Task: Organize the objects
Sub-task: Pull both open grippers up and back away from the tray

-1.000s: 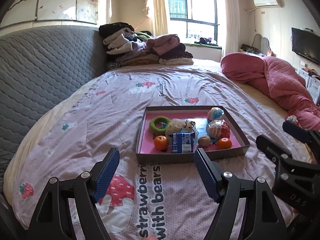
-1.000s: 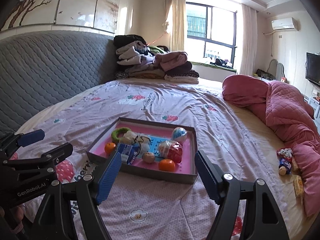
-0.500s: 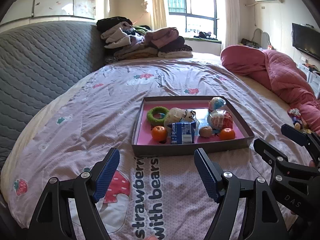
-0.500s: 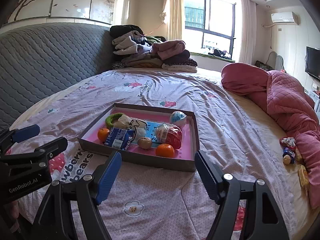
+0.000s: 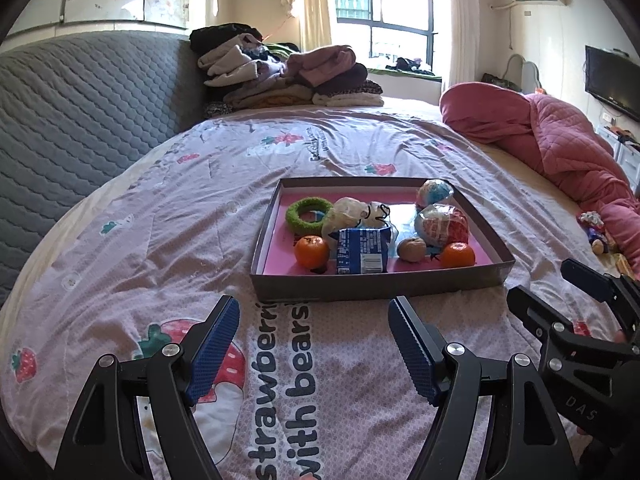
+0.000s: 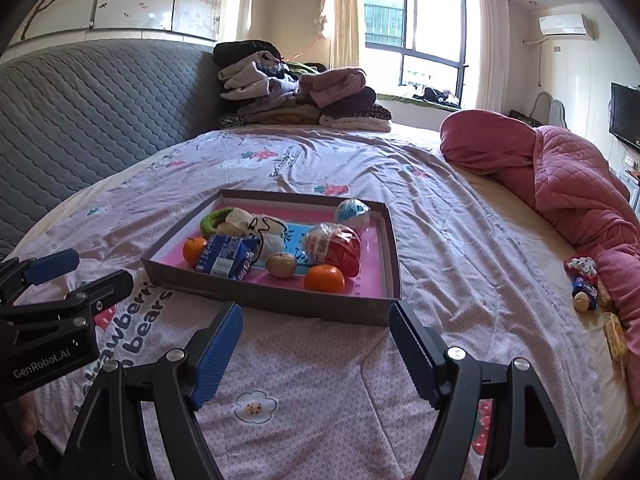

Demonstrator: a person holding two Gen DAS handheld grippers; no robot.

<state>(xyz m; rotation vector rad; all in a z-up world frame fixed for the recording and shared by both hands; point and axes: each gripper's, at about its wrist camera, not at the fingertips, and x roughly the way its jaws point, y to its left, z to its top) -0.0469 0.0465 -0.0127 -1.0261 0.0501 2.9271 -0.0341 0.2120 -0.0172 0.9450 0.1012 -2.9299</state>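
- Both grippers have come closer to the tray (image 5: 376,286) than a second ago; it now looms larger in each wrist view.
- We hold the left gripper (image 5: 314,344) low over the bedspread (image 5: 160,240), jaws spread wide and empty; the right gripper (image 6: 316,350) hovers likewise released, just short of the tray's near right corner.
- Ahead of our claws, the tray holds a blue packet (image 5: 362,250), two oranges, a walnut (image 5: 412,249), a green ring (image 5: 306,215) and wrapped balls.
- Beyond, along the bed's right edge, lies a pink quilt (image 6: 560,176).
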